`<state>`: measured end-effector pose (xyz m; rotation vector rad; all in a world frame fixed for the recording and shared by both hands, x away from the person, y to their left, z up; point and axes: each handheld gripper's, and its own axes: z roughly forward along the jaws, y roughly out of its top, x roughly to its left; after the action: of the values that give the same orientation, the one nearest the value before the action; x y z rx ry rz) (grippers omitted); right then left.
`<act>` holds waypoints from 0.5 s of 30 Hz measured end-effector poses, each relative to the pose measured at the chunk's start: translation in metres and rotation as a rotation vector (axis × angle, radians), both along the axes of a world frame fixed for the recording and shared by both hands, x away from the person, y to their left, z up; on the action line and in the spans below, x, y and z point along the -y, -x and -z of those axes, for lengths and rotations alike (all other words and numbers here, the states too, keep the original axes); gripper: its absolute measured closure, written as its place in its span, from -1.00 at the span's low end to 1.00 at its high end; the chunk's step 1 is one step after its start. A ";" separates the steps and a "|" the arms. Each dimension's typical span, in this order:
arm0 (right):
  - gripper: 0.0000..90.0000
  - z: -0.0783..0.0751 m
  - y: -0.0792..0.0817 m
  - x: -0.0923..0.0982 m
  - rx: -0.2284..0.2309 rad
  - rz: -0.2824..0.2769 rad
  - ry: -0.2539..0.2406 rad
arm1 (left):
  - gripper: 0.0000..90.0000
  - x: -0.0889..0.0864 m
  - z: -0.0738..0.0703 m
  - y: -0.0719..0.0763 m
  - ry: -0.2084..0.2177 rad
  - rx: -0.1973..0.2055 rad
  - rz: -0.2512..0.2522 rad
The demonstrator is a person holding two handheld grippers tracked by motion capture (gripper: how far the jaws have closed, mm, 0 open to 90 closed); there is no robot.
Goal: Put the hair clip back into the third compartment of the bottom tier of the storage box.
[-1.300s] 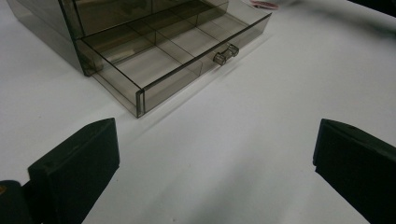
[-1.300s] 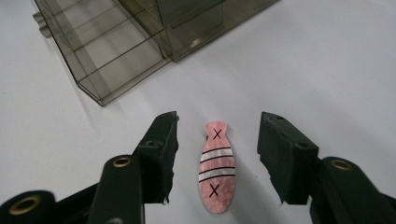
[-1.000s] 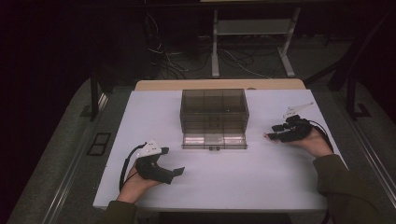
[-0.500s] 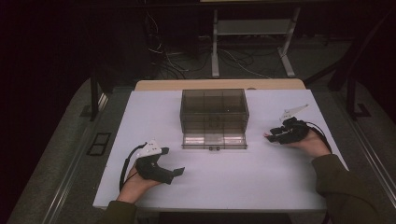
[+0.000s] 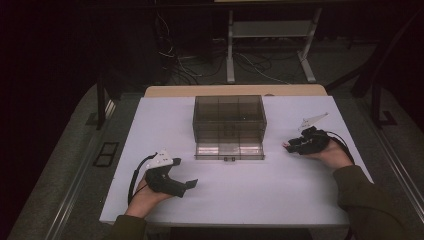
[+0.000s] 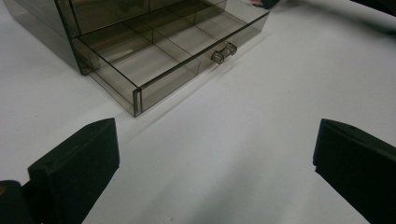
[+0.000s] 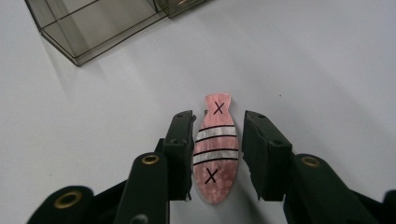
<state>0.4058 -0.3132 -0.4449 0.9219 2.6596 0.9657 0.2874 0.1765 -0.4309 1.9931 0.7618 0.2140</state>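
The right gripper (image 7: 215,154) lies low over the white worktop (image 5: 240,200) at its right side, pointing left toward the smoky clear drawer box (image 5: 229,117), with the person's right hand (image 5: 330,152) wrapped around its body and the sleeved forearm running in from the bottom right corner. Its fingers (image 7: 180,149) have just been closing around a pink fish-shaped piece (image 7: 215,149), a flat cut-out marked with two black crosses and white stripes. The piece lies flat on the worktop between them. The left finger seems to touch its edge, while a thin gap shows beside the right one, so the piece is not yet clamped.

The left gripper (image 5: 172,181) sits near the front left of the worktop, held by the left hand (image 5: 145,197) with the wrist low and the tool aimed rightward, toward the box. Its fingers (image 6: 74,172) stand released, wide apart, with bare worktop between them.

The bottom drawer (image 6: 187,51) of the box is pulled out (its small clear knob (image 6: 223,51) faces the person), and the visible compartments look empty.
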 end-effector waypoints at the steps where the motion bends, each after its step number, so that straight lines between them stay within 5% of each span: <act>1: 0.43 0.000 0.000 0.000 0.001 0.001 0.001 | -1.00 0.000 0.000 0.000 0.000 0.000 0.000; 15: 0.51 -0.001 0.000 0.001 -0.014 0.015 -0.007 | -1.00 0.000 -0.001 0.000 0.003 0.004 -0.002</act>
<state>0.4060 -0.3143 -0.4441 0.9524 2.6581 0.9697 0.2870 0.1769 -0.4302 1.9888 0.7612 0.2186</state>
